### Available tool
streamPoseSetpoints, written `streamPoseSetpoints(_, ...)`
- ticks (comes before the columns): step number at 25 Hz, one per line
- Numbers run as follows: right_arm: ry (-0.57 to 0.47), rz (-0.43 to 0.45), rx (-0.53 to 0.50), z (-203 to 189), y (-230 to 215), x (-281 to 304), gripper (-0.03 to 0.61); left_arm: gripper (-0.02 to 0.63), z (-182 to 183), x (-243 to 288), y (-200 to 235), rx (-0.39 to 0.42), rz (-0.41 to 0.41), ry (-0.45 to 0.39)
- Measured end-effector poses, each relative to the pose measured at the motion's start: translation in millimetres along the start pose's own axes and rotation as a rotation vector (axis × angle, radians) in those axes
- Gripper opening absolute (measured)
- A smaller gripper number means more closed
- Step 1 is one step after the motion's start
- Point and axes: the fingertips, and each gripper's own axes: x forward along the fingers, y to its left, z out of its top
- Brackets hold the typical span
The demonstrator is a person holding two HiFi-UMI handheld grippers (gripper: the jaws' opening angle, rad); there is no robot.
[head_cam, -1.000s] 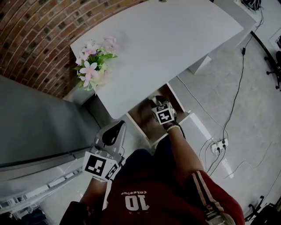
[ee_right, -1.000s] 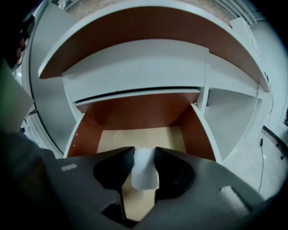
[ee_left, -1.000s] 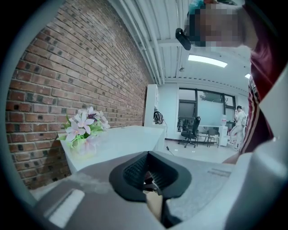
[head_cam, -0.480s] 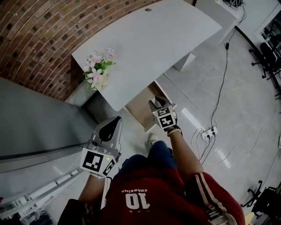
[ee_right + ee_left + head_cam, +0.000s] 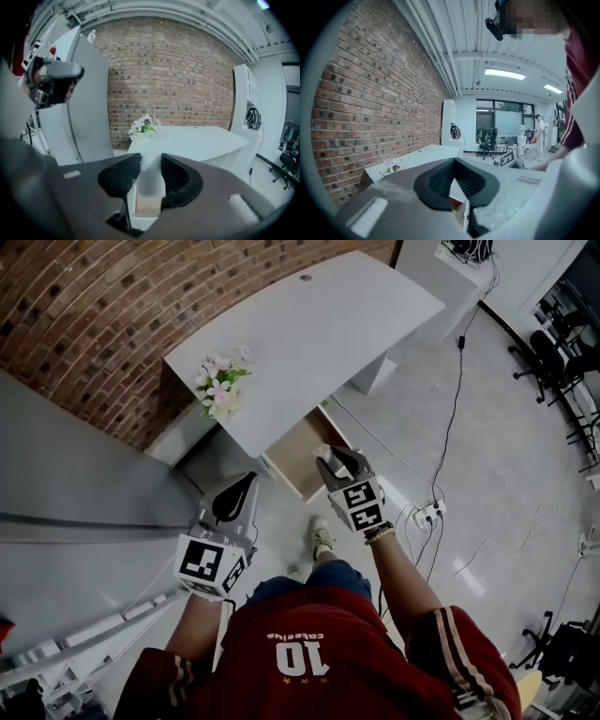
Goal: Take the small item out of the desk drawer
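Note:
A small pale item (image 5: 324,456) sits between the jaws of my right gripper (image 5: 333,459), which is shut on it and held above the front of the open wooden drawer (image 5: 296,452) under the white desk (image 5: 309,343). In the right gripper view the whitish item (image 5: 149,180) fills the gap between the dark pads of that gripper (image 5: 150,160), with the drawer (image 5: 147,205) below it. My left gripper (image 5: 234,505) hangs to the left of the drawer, apart from it. Its jaws (image 5: 454,161) meet at the tips with nothing in them.
A bunch of pink flowers (image 5: 220,390) stands at the desk's left corner. A tall grey cabinet (image 5: 75,484) rises at the left. A power strip (image 5: 427,514) with cables lies on the floor at the right. The person's shoe (image 5: 319,535) is just before the drawer.
My right gripper has come up out of the drawer towards the person with the pale item in its jaws. The left gripper has hardly moved.

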Motion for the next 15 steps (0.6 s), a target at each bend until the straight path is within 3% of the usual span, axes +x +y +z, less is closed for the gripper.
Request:
streamPoseSetpoints(6,-0.161,0.031,0.052,64,50,-79,0.144,0.003,19,-38,3,0.011,0.039,-0.048)
streamPoseSetpoints(15,-0.412,0.020,0.091,150,107,-184,0.143,0.003,53,-92,-22,0.026,-0.001,-0.137)
